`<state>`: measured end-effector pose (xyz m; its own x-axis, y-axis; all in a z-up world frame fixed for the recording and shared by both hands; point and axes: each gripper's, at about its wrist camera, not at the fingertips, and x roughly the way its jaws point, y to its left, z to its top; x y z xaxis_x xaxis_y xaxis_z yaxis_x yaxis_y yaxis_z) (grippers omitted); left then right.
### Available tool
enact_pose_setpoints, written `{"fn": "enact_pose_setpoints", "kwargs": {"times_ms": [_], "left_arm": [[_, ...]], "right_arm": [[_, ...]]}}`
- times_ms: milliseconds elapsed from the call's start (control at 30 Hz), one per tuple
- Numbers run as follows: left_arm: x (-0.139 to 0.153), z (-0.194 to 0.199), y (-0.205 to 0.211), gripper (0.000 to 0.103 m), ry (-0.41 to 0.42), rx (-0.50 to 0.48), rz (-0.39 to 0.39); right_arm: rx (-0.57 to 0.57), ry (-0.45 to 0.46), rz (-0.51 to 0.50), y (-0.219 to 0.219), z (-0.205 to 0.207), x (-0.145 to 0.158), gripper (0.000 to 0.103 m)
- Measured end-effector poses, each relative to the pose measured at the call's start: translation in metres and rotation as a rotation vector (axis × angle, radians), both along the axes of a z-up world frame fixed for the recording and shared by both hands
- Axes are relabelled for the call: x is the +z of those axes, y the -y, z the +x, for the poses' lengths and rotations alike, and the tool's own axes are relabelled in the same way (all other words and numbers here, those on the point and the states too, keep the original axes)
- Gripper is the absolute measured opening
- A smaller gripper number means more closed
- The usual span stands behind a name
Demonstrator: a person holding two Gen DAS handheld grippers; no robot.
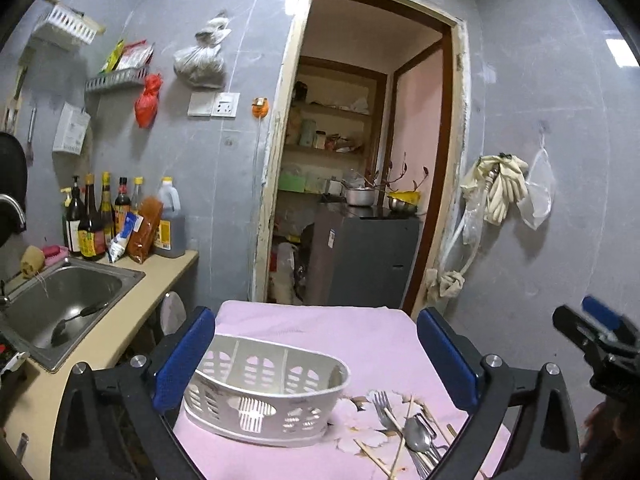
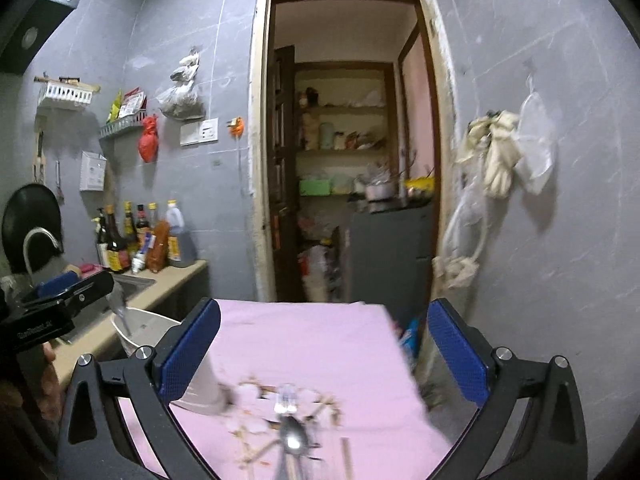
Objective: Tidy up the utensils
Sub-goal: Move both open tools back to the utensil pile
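Note:
A white slotted utensil caddy lies on the pink tablecloth, between my left gripper's open blue fingers and nearer the left one. A pile of forks, spoons and chopsticks lies just right of the caddy. My right gripper is open and empty above the same pile, which is blurred in the right wrist view. The caddy shows partly behind its left finger. The right gripper also shows at the right edge of the left wrist view.
A steel sink with a ladle in it sits at the left on a beige counter, with sauce bottles behind it. An open doorway lies past the table's far edge. Gloves and bags hang on the right wall.

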<state>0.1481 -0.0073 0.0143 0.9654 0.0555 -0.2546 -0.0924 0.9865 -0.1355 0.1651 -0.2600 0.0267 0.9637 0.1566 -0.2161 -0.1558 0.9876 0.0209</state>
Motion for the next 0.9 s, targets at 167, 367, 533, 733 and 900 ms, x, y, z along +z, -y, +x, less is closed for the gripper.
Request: {"fn": "enact_pose_setpoints", "kwargs": {"times_ms": [167, 367, 533, 733, 900], "left_arm": [[-0.009, -0.009, 0.026, 0.102, -0.021, -0.016, 0.028], [-0.035, -0.010, 0.052, 0.102, -0.102, -0.015, 0.067], [-0.064, -0.004, 0.065, 0.102, -0.225, -0.002, 0.084], [-0.094, 0.011, 0.061, 0.102, -0.365, 0.011, 0.028], [-0.115, 0.022, 0.059, 0.102, -0.438, 0.010, -0.003]], "right_arm": [[-0.001, -0.004, -0.028, 0.016, -0.010, -0.001, 0.102], [0.004, -0.089, -0.059, 0.032, -0.001, -0.029, 0.102], [0.007, -0.210, -0.040, 0.044, 0.020, -0.063, 0.102], [0.044, -0.335, -0.023, 0.050, 0.043, -0.104, 0.101], [0.095, -0.400, -0.006, 0.050, 0.058, -0.130, 0.098]]}}
